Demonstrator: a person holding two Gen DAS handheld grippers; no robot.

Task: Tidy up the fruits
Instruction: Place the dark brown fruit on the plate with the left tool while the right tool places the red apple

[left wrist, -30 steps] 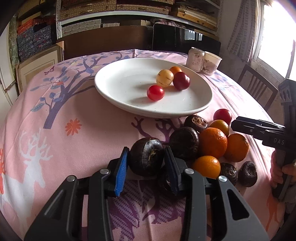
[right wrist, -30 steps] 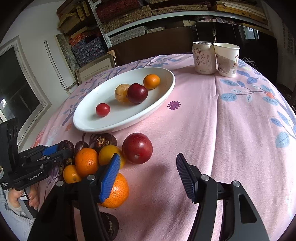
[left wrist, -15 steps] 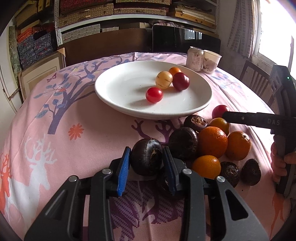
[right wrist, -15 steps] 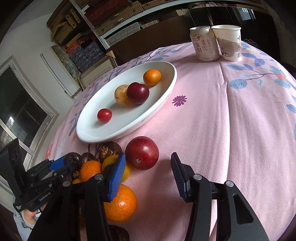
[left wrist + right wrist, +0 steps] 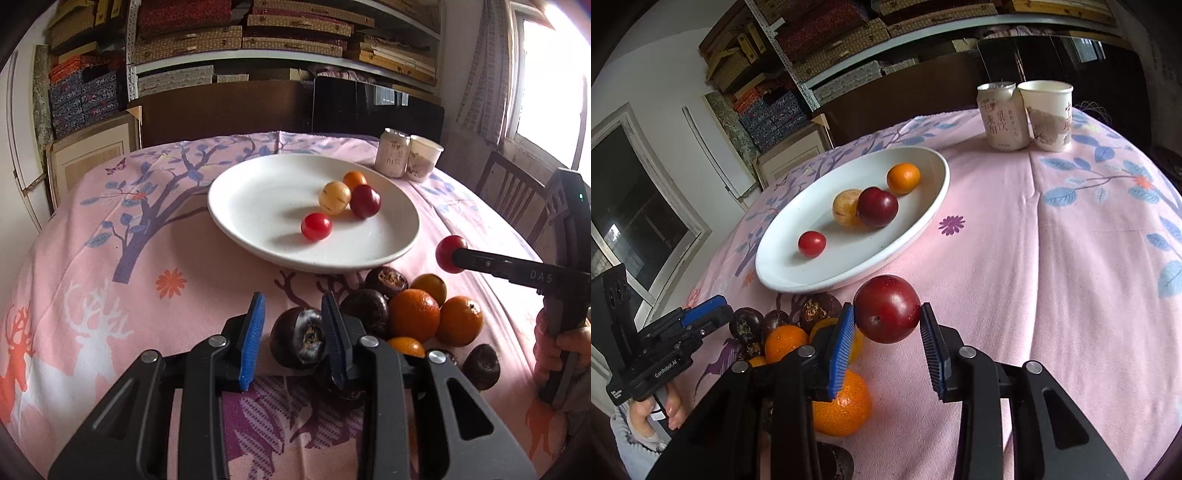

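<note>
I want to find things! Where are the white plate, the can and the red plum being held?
white plate [image 5: 768, 273], right wrist view, bare near rim.
can [image 5: 1001, 118], right wrist view, label.
red plum [image 5: 886, 308], right wrist view, front skin.

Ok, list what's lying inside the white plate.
The white plate holds four fruits: a small red tomato, a yellowish round fruit, a dark red plum touching it, and an orange one behind. The plum covers part of the yellowish fruit.

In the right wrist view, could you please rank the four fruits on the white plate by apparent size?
1. Dark red plum
2. Yellow fruit, partly hidden behind the plum, so unsure
3. Small orange, farthest away, so possibly alike
4. Red tomato
</note>
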